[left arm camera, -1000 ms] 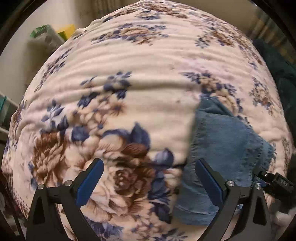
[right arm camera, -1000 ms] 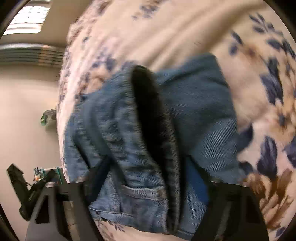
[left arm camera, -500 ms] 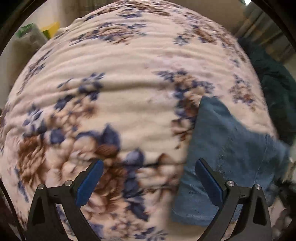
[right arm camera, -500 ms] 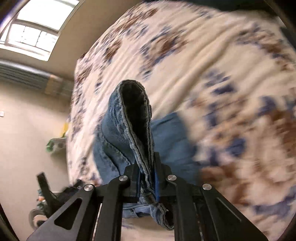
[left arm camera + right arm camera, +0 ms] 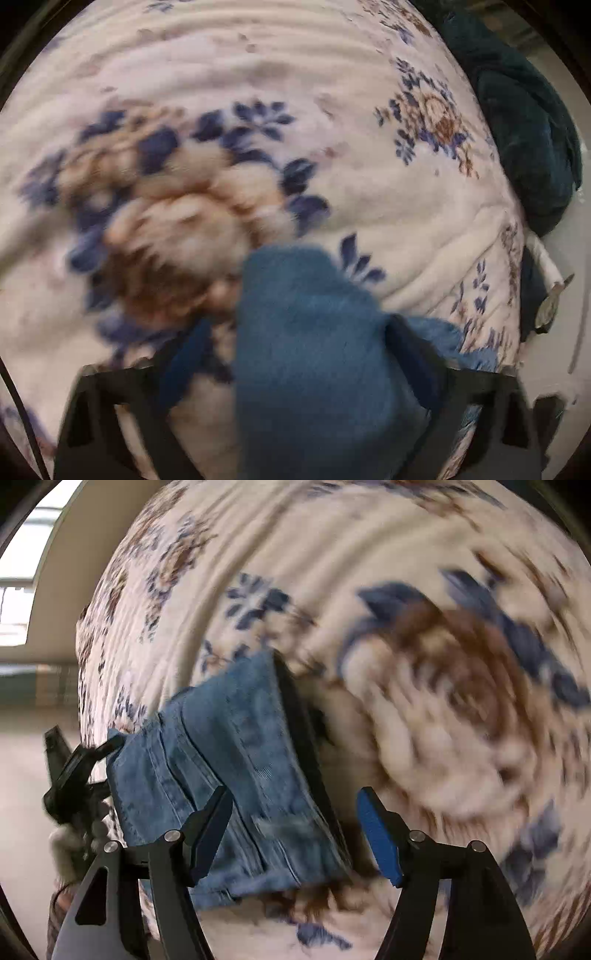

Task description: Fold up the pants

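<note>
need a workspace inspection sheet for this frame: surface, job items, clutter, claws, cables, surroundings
Surface: cream fleece blanket with blue and brown flowers, covering the bed.
Job's things: folded blue denim pants lying on the blanket.
Clutter: dark teal fabric heap at the blanket's far right edge.
Claws: left claw open, pants between its blurred fingers; right claw open over the pants' waistband end.
Cables: thin dark line at the left view's lower left edge, cannot tell if cable.
Surroundings: bright window, beige wall and floor.
</note>
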`<state>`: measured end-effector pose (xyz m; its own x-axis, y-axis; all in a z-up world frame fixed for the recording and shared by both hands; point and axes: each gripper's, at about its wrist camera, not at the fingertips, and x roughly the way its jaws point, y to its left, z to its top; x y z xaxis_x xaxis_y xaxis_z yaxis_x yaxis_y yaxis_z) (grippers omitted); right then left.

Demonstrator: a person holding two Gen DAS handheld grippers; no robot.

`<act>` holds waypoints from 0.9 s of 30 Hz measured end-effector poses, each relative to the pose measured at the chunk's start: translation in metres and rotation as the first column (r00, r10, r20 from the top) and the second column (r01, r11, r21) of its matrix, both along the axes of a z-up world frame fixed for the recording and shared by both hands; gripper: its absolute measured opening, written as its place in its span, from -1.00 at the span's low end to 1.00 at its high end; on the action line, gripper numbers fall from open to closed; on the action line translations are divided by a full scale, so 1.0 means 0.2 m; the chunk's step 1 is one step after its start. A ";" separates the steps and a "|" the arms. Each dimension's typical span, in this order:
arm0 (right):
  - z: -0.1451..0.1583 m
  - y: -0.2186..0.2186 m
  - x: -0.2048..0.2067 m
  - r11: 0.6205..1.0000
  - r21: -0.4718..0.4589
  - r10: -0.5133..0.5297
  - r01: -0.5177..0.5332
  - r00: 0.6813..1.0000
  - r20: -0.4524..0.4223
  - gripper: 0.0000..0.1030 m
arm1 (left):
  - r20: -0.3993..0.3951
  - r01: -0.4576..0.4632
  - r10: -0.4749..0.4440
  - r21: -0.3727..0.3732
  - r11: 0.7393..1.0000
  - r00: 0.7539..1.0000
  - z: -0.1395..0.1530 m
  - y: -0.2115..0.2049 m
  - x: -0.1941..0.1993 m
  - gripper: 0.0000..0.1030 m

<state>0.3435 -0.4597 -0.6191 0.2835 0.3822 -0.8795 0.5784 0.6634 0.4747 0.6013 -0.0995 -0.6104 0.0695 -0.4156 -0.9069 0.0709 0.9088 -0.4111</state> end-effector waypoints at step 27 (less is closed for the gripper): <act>-0.10 0.10 -0.07 0.993 0.099 -0.071 0.063 0.994 0.080 0.38 | 0.066 -0.104 0.114 -0.139 0.985 0.991 0.26 0.27 -0.18 0.42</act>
